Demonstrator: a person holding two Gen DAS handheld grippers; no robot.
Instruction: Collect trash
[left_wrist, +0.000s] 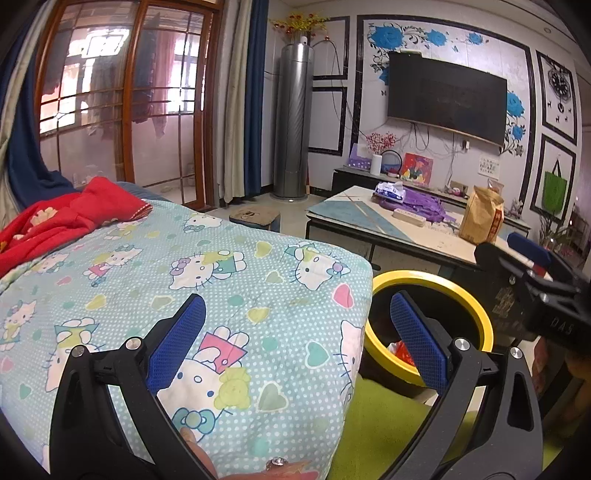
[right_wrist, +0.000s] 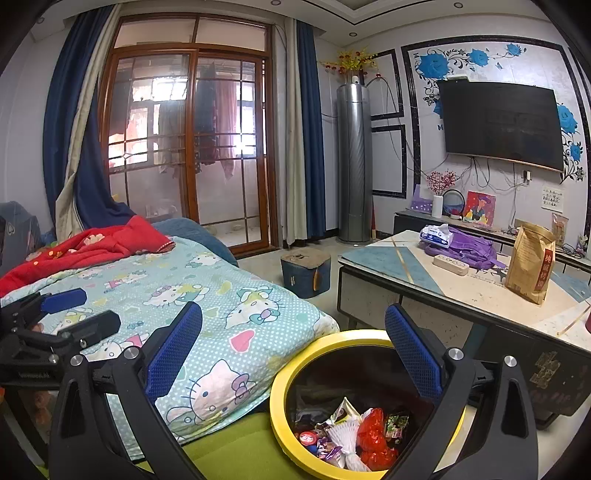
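Both grippers are spread wide with nothing in them. The left gripper (left_wrist: 297, 343) hangs over the cartoon-cat quilt (left_wrist: 221, 280), just left of the yellow-rimmed bin (right_wrist: 291, 373); the right gripper (right_wrist: 293, 354) sits over the bin's near-left rim. From the left wrist view the quilt edge and one blue finger hide most of the bin, so you only catch a scrap of red inside. The right wrist view shows the trash (right_wrist: 354, 435) properly: wrappers, a red plastic bag and white crumpled paper, though the bin's bottom edge is cut off. Right of the bin stands a low table (right_wrist: 406, 273) carrying a brown paper bag (right_wrist: 530, 262).
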